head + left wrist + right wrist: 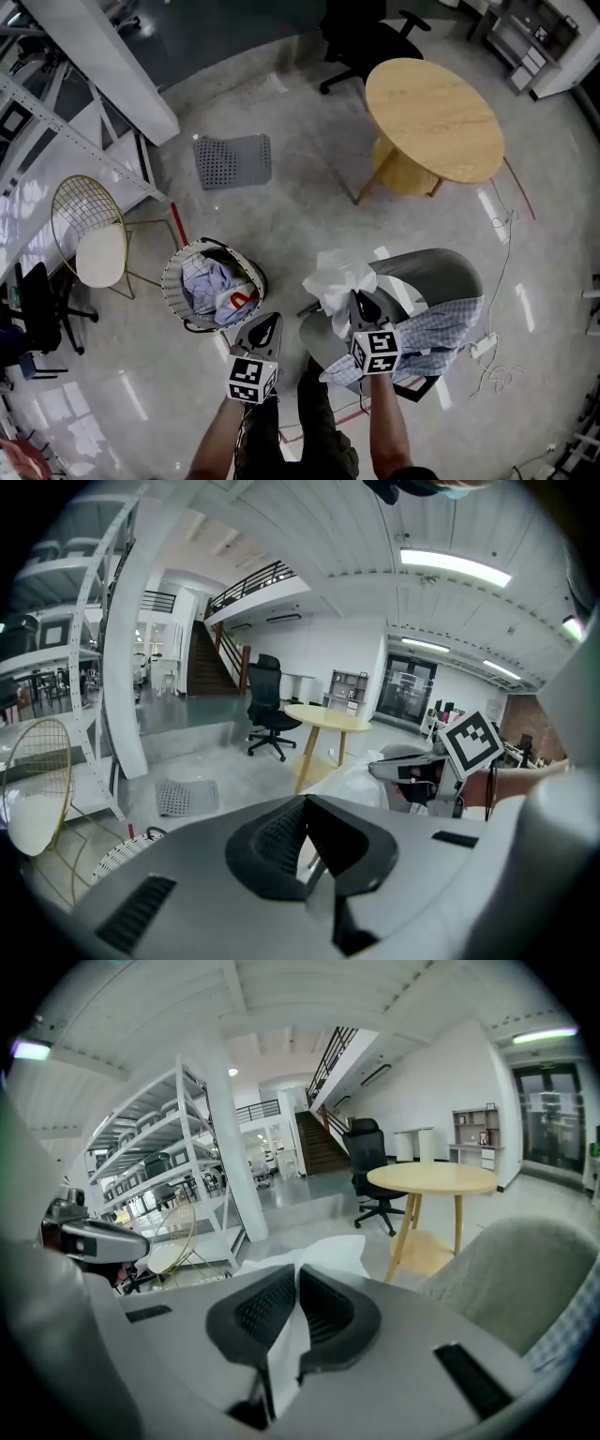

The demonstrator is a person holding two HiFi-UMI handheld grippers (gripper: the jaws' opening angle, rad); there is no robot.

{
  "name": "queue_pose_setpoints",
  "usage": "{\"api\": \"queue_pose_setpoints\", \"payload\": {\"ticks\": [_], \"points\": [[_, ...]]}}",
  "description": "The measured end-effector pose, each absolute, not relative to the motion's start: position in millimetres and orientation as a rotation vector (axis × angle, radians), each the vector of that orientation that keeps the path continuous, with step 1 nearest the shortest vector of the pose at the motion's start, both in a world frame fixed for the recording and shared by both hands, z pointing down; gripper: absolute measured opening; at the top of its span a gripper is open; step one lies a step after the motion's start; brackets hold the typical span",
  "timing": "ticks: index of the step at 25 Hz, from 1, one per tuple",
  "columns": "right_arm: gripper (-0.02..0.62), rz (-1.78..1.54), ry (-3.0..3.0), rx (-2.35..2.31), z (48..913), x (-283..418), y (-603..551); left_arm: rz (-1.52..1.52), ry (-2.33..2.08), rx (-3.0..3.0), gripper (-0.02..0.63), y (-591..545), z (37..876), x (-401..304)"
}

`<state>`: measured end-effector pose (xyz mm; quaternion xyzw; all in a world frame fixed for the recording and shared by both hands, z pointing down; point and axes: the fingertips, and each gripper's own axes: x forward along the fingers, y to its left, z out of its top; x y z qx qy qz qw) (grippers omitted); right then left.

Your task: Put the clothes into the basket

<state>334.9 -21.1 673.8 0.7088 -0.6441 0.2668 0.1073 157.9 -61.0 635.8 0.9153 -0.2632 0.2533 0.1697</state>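
A round white woven basket stands on the floor at the left, with blue and white clothes in it. My right gripper is shut on a white cloth, which it holds up over the grey armchair. In the right gripper view the white cloth is pinched between the jaws of the right gripper and hangs down. A blue checked shirt lies draped over the chair's arm. My left gripper hovers beside the basket, shut, with nothing seen in it.
A round wooden table and a black office chair stand beyond. A gold wire chair and white shelving are at the left. A grey perforated mat lies on the floor. Cables trail at the right.
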Motion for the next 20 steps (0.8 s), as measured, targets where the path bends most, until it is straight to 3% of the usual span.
{"api": "queue_pose_setpoints", "payload": {"ticks": [20], "points": [[0.038, 0.331, -2.047, 2.217, 436.6, 270.8, -26.6, 0.491, -0.935, 2.779, 0.006, -87.7, 471.9, 67.2]]}}
